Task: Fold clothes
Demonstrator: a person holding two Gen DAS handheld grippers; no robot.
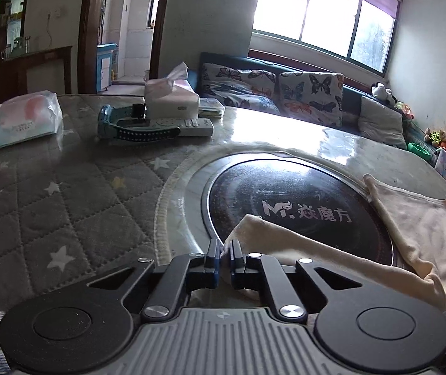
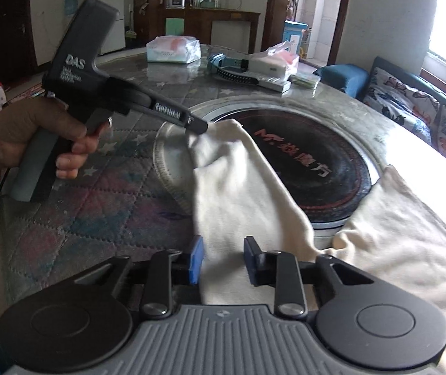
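R gripper [image 2: 223, 261] is hanging low w/ jaws standing wide apart, nothing between them; the cream garment [image 2: 238, 187] is lying just under and ahead of its tips, so it's prob. lining up for a bite on the near stretch of cloth, though that's a guess. L gripper [image 1: 225, 251] is nipping the garment's end, jaws nearly together w/ a wad of fabric between the pads. In the R wrist view the same tool is showing from the side, held by the person's left hand [image 2: 32, 137], tip buried in the cloth corner and pulling that leg or sleeve out long over the table [image 1: 66, 193]. Holding one end taut like this likely is keeping the strip flat and straight for a fold.

Garment is draping in two arms: one running from L gripper back toward R gripper, the other lying off to the R side, both crossing the rim of the black round hob [image 1: 285, 193] set in the tabletop. Can't tell shirt vs trousers. Further off: watch + remote [image 1: 148, 126], tissue box [image 1: 173, 93], wipes pack [image 1: 26, 118], then sofa cushions [image 1: 273, 90].
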